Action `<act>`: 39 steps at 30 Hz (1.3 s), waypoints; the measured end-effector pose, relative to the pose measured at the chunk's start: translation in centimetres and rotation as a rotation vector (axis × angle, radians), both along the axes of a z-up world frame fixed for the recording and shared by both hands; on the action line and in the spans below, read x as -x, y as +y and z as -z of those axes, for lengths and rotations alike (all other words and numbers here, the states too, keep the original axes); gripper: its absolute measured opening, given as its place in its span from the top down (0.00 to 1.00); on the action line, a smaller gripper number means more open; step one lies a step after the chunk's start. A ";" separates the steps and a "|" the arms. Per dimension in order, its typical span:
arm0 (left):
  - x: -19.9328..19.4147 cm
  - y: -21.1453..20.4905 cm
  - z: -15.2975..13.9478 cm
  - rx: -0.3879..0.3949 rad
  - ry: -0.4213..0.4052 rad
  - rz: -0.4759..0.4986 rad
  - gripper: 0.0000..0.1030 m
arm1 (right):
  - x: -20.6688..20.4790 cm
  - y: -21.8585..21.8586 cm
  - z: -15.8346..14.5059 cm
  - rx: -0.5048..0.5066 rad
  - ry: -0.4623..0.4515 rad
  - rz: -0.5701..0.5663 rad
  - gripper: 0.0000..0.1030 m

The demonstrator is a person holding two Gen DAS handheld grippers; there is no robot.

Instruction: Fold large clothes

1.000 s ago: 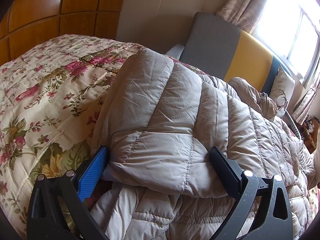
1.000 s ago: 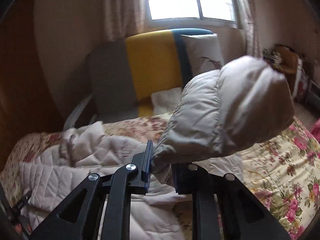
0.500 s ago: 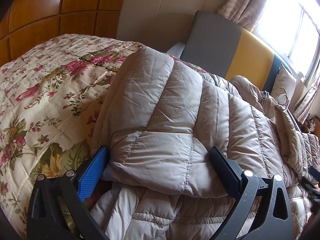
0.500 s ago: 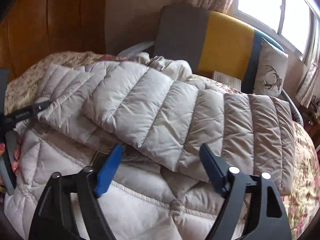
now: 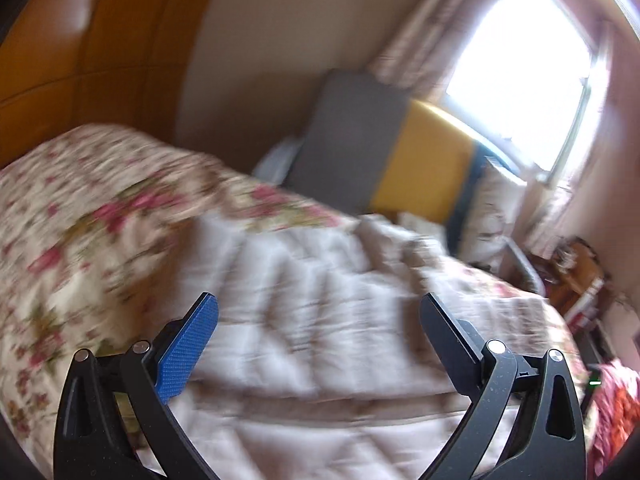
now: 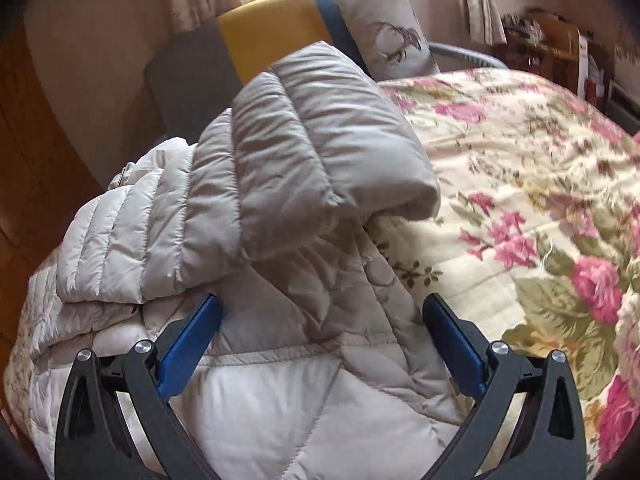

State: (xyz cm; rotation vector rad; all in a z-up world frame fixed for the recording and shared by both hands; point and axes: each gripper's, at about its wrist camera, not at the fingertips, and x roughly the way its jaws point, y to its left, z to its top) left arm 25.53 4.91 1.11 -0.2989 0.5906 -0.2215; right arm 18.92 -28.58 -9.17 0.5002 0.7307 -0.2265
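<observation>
A beige quilted puffer jacket (image 5: 304, 248) lies on the flowered bedspread (image 5: 80, 216), blurred in the left wrist view. My left gripper (image 5: 318, 300) hangs open above it, with nothing between its fingers. In the right wrist view a sleeve (image 6: 320, 140) is laid across the jacket's pale lining (image 6: 280, 400). My right gripper (image 6: 320, 300) sits low over that lining. Its jaws are opening, the fabric lies under the gap between them, and the pads press on nothing.
The flowered bedspread (image 6: 520, 160) stretches away to the right. Behind the bed stands a grey and yellow chair (image 6: 272, 28) with a deer-print pillow (image 6: 384, 32). Wooden panelling (image 5: 80, 60) is on the left and a cluttered shelf (image 6: 560, 48) at the far right.
My right gripper let go of the sleeve, opened wide and sank toward the jacket. The sleeve now lies folded over the body. My left gripper rose away from the jacket's edge.
</observation>
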 end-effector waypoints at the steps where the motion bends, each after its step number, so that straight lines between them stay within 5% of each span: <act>1: -0.6 -1.6 -0.4 -0.006 0.015 0.039 0.04 | 0.0 -0.4 0.1 -0.022 -0.009 -0.001 0.02; 7: -5.7 -10.1 2.5 -0.024 0.164 0.191 0.08 | 0.3 -1.8 0.3 -0.078 -0.072 0.013 0.02; 10: -8.1 -12.5 4.9 -0.051 0.274 0.203 0.34 | 1.0 -2.4 0.5 -0.081 -0.094 0.024 0.02; 13: -8.8 -13.5 6.5 -0.011 0.337 0.220 0.80 | 0.9 -2.7 0.9 -0.082 -0.096 0.023 0.02; 15: -8.5 -13.3 5.8 0.023 0.320 0.218 0.91 | 1.4 -2.1 1.0 -0.085 -0.106 0.022 0.02; 23: -7.4 -9.4 1.1 0.040 0.188 0.189 0.92 | 1.8 -2.5 1.1 -0.103 -0.128 0.024 0.02; 28: -6.7 -6.2 5.4 -0.030 0.241 0.118 0.92 | 2.3 -2.6 0.9 -0.113 -0.144 0.024 0.02; 34: -6.0 -4.9 9.4 0.010 0.233 0.082 0.92 | 3.1 -3.5 -0.8 -0.110 -0.104 0.065 0.02; 39: -5.3 -5.3 10.1 -0.005 0.205 0.089 0.91 | 0.0 -4.0 -5.1 0.067 -0.132 0.079 0.02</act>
